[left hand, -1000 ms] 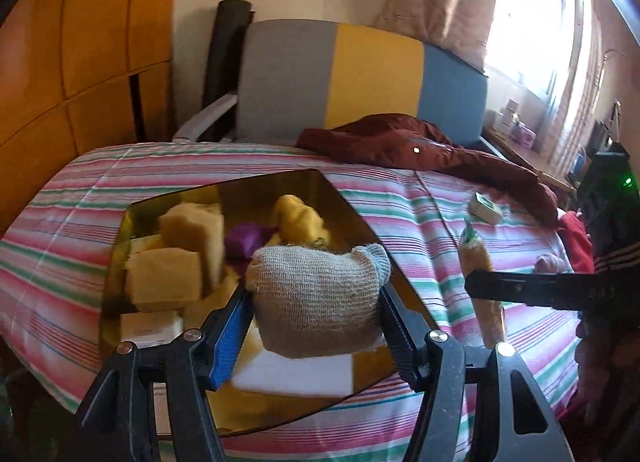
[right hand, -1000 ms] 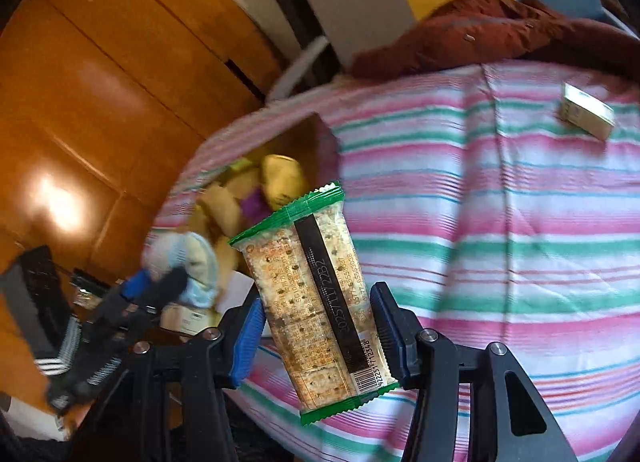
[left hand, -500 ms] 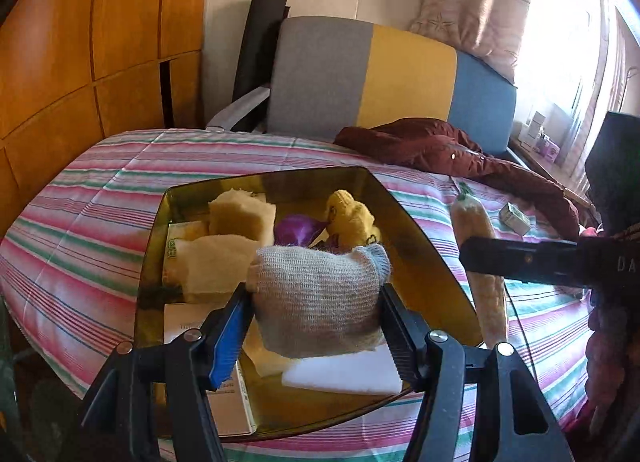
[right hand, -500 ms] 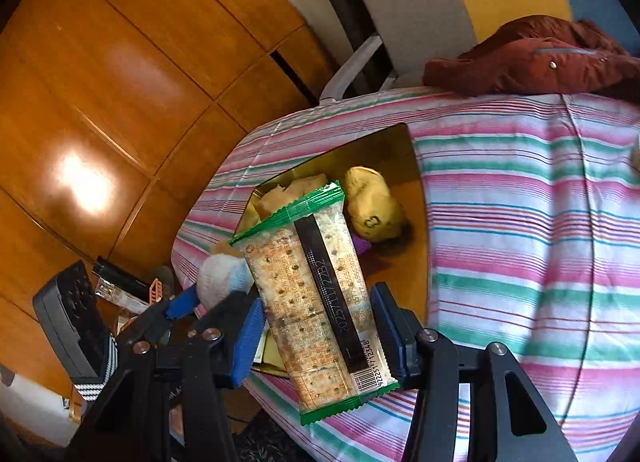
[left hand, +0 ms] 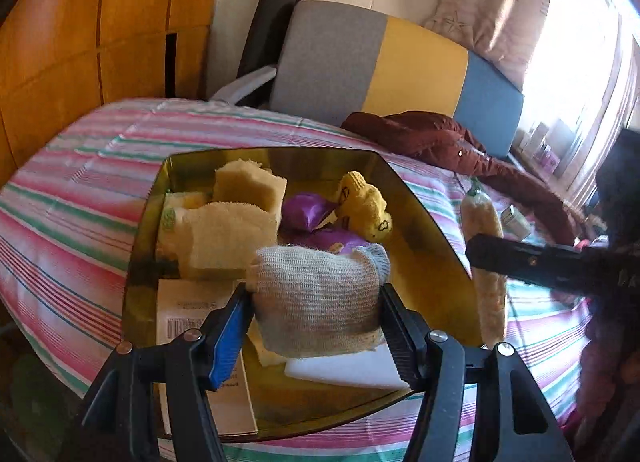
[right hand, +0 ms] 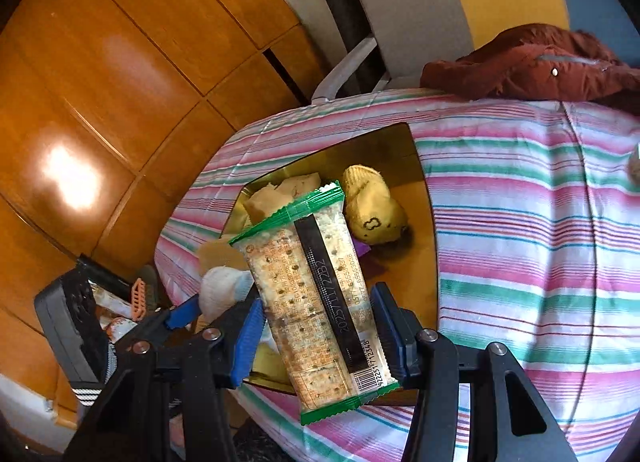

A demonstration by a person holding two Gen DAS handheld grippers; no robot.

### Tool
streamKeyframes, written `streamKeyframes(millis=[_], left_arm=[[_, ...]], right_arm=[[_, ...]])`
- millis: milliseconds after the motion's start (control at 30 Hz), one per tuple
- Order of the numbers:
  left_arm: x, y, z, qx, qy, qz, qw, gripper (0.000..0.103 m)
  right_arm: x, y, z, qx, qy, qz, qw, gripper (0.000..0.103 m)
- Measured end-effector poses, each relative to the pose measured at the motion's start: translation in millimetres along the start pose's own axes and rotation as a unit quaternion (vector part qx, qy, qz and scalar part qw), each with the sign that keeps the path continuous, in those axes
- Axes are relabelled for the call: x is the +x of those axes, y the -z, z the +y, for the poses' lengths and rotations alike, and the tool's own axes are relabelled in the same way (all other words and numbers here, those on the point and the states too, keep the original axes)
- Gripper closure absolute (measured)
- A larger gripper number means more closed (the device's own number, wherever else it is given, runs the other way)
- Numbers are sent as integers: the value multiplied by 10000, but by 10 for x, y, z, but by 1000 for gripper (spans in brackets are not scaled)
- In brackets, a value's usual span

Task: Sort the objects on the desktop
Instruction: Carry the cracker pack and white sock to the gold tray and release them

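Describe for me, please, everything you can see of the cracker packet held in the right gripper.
The cracker packet is a long, clear plastic wrapper with green crimped ends, showing pale, hole-dotted crackers inside. A black strip with printed digits runs down its back seam, ending near a barcode at the lower end. It looks sealed and intact. It stands tilted, top leaning left, clamped at its lower half between the pads of the right gripper, hanging above the near edge of the golden tray.

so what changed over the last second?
Both tongs swung over the gold tray: right tongs brought the cracker pack from above the striped cloth to above the tray. Left tongs moved closer over it. Grips unchanged: knit bundle still clamped.
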State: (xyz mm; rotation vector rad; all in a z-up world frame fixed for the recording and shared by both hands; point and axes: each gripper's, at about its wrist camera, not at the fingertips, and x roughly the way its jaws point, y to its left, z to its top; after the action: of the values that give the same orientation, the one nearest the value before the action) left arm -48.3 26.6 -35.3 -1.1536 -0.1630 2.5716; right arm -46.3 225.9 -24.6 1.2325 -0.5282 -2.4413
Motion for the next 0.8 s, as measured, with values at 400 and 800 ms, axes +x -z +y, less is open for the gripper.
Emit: streamKeyframes(millis=[400, 800], left_arm=[[-8, -108, 178, -510, 355, 1, 9981, 39], [242, -218, -27, -163, 66, 33, 9998, 35]], right_arm=[[96, -35, -79, 162, 40, -27, 9999, 50], [182, -42, -146, 299, 198, -12, 9994, 48]])
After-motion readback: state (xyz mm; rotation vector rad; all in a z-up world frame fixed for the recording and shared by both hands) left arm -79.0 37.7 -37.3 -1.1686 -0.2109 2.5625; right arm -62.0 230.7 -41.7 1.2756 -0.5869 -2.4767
